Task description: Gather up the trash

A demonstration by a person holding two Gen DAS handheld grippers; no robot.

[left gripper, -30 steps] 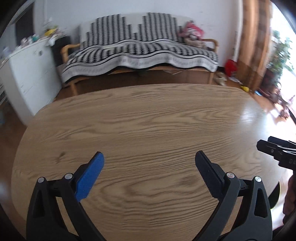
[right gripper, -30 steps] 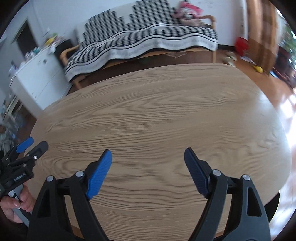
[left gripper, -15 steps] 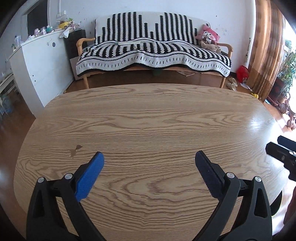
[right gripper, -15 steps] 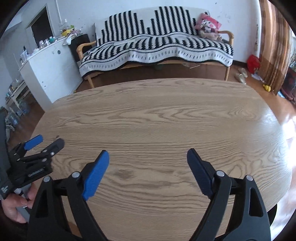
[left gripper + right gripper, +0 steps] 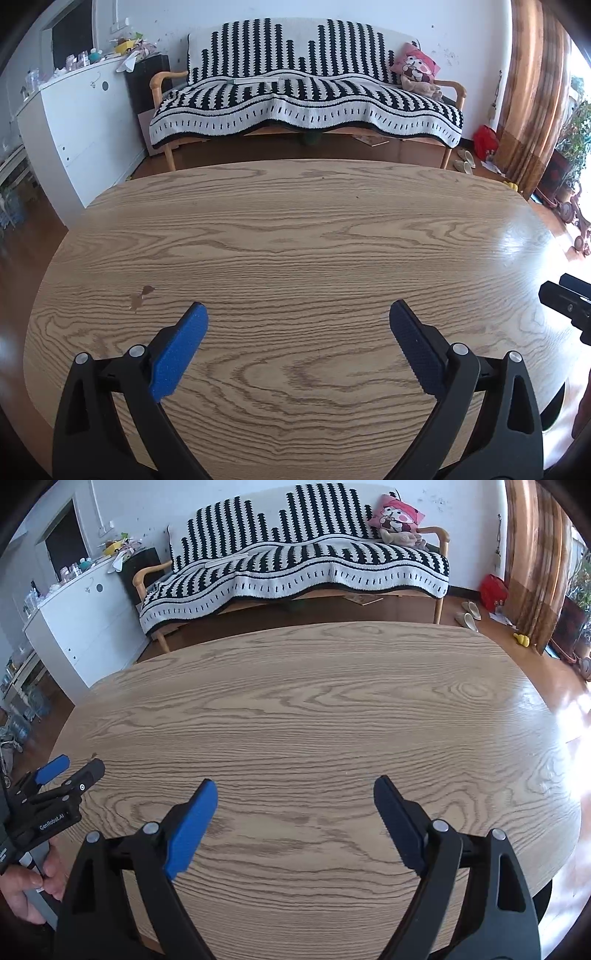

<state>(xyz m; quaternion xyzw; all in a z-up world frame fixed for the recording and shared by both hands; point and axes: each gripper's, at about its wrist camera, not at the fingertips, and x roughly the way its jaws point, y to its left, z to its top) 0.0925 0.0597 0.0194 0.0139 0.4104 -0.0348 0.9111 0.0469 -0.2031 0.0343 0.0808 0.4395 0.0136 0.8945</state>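
Both grippers hang over a bare oval wooden worktop [image 5: 295,236], angled down at it. The left gripper [image 5: 298,332] has its jaws spread wide with nothing between them, and the right gripper [image 5: 295,806] is likewise spread and empty. Each shows in the other's view: the right one pokes in at three o'clock of the left wrist view, the left one at nine o'clock of the right wrist view, with the person's hand [image 5: 26,890] wrapped round its handle. No trash is visible on the worktop; only a small brownish stain [image 5: 139,297] sits at about ten o'clock from the left gripper's fingers. Where the trash lies cannot be told from these views. Possible candidates are scraps on the floor [image 5: 406,609] at twelve to one o'clock, under the striped sofa [image 5: 306,96] and by the curtain [image 5: 532,554], but they are too small to identify. This looks like either the search stage or the very end of the task. The next move, I judge, calls for sweeping the cameras about to find any remaining litter before committing either gripper to a reach.
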